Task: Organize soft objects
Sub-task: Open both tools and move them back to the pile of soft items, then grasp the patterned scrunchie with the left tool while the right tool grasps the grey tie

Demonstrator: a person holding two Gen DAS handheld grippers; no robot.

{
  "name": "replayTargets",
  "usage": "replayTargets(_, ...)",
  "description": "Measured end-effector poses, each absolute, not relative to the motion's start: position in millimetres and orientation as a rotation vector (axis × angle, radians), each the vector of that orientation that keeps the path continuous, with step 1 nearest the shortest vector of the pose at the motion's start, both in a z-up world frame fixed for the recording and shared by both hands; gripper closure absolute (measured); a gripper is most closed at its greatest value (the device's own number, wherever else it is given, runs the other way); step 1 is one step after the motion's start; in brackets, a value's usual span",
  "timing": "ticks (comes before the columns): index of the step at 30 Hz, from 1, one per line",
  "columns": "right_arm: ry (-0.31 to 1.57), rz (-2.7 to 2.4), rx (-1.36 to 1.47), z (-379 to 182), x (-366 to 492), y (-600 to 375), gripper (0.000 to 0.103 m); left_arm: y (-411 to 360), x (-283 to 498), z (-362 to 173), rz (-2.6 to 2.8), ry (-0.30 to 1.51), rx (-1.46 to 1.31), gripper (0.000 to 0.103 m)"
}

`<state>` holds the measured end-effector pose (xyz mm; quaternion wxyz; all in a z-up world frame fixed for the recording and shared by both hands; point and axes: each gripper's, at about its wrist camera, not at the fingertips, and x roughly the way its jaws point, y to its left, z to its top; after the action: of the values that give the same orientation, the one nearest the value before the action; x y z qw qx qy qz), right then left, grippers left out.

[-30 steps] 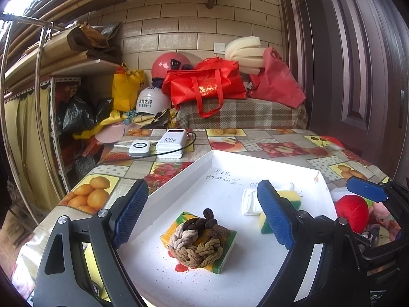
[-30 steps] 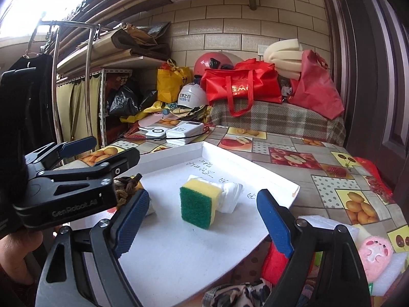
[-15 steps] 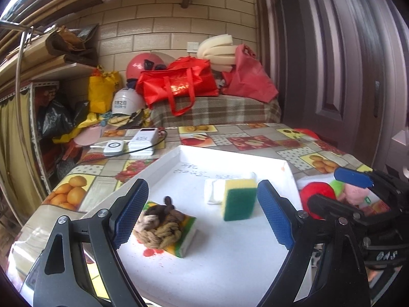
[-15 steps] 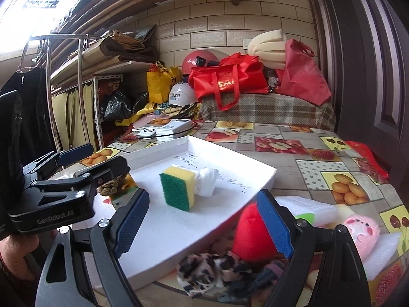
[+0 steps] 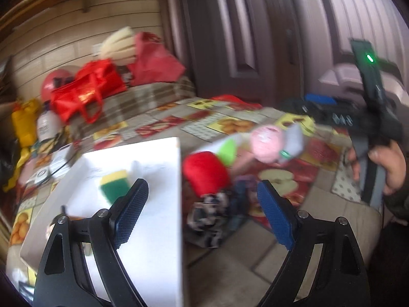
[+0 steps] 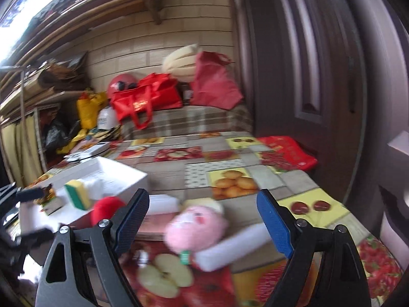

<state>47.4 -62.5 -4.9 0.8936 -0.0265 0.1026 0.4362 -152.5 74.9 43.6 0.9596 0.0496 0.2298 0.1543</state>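
Observation:
A white tray point(image 5: 158, 225) on the fruit-print table holds a yellow-green sponge point(image 5: 113, 186) and, in the right wrist view, a braided rope piece point(image 6: 48, 197) on a block. Right of the tray lies a pile of soft things: a red plush point(image 5: 207, 174), a pink plush point(image 5: 265, 139), white foam point(image 6: 230, 248), and black-and-white patterned cloth point(image 5: 209, 217). My left gripper point(image 5: 202, 212) is open and empty above the tray's right edge and the pile. My right gripper point(image 6: 203, 222) is open and empty just over the pink plush point(image 6: 196, 227). Both views are blurred.
Red bags point(image 6: 145, 99), a red helmet point(image 6: 120, 87) and a foam roll point(image 6: 181, 61) sit on a checked bench at the back. A dark door point(image 6: 319, 76) stands at the right. A red bag point(image 6: 288, 151) lies on the table's far right.
Both grippers have swung right, from over the tray toward the pile of soft things. The left view now shows the right gripper in a hand at its right. Both stay open.

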Motion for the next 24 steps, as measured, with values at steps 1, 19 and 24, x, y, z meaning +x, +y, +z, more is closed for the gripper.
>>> replayTargets(1, 0.223, 0.887, -0.039, -4, 54, -67, 0.017, 68, -147, 41, 0.312, 0.489, 0.128, 0.016)
replayTargets(19, 0.299, 0.897, 0.041, -7, 77, -78, 0.017, 41, -127, 38, -0.084, 0.582, -0.066, 0.016)
replayTargets(24, 0.334, 0.892, 0.071, -9, 83, -80, 0.017, 63, -119, 31, 0.077, 0.657, -0.082, 0.016)
